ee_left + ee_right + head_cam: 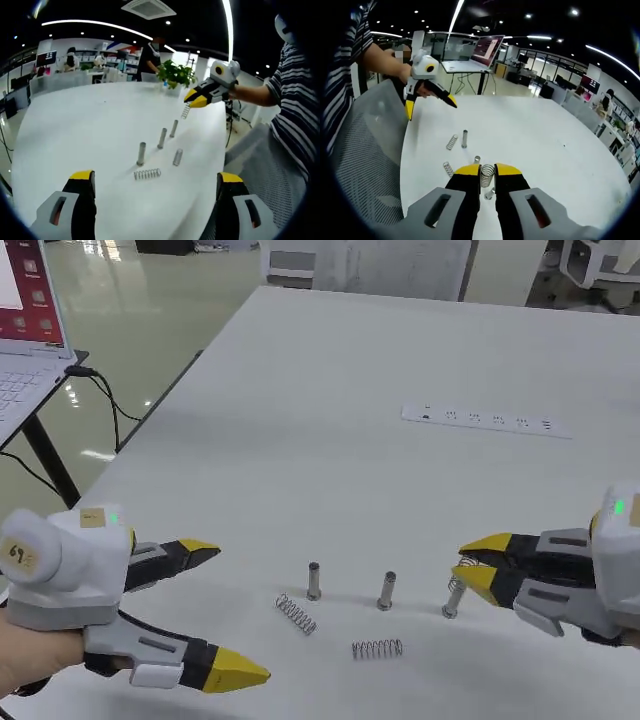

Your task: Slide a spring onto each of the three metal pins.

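Right gripper view: right tongs (487,170) pinch small coiled steel spring (487,176) just above rightmost short metal pin (452,601); left tongs (232,612) wide open, empty. Risk: off-axis spring could snag pin top, toppling it.

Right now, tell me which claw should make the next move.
Right. The right claw is shut on a spring at the top of the end pin, ready to lower it. The left claw hangs open and empty, apart from the loose springs.

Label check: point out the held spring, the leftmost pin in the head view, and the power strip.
held spring (487,173), right gripper view, coils
leftmost pin (314,582), head view, mid-shaft
power strip (487,421), head view, top face
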